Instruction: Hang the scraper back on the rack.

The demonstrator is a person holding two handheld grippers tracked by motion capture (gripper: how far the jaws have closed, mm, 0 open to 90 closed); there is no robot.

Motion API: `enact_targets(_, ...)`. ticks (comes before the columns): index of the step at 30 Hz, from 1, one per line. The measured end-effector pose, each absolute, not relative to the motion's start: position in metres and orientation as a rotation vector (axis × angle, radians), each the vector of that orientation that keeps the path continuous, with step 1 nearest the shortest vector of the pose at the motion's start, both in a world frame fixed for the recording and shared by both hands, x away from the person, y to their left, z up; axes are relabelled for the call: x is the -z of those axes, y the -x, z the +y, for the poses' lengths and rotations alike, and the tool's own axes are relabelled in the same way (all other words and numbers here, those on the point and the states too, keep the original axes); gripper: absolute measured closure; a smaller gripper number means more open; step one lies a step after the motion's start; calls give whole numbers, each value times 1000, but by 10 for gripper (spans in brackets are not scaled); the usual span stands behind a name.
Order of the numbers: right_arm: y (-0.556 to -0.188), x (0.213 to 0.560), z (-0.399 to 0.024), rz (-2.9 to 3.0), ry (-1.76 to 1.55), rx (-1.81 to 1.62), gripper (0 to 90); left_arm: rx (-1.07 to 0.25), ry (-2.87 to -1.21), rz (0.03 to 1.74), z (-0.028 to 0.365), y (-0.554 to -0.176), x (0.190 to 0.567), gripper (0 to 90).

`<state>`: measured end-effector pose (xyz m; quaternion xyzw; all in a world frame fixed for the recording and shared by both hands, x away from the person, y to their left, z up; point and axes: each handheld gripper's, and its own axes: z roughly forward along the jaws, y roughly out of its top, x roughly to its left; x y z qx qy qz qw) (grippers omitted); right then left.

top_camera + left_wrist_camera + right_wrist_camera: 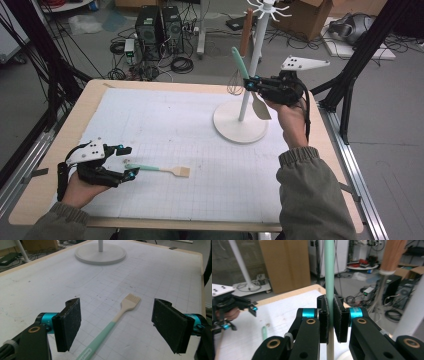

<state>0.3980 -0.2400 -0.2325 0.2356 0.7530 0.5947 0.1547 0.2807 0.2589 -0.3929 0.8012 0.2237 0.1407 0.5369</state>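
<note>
My left gripper (126,161) sits low at the near left, forearm coming in from the bottom edge, its fingers (70,322) standing wide apart with nothing pressed between the pads. My right gripper (249,84) is raised on an upright forearm (sleeve bunched at the wrist), its fingers (340,317) clamped close together, pointing left.
</note>
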Motion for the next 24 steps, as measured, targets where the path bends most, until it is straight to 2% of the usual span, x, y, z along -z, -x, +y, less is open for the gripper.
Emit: enact_targets(24, -410, 191, -260, 1999, -739, -1721, 844, -329, -1907, 519, 259, -280, 393, 246)
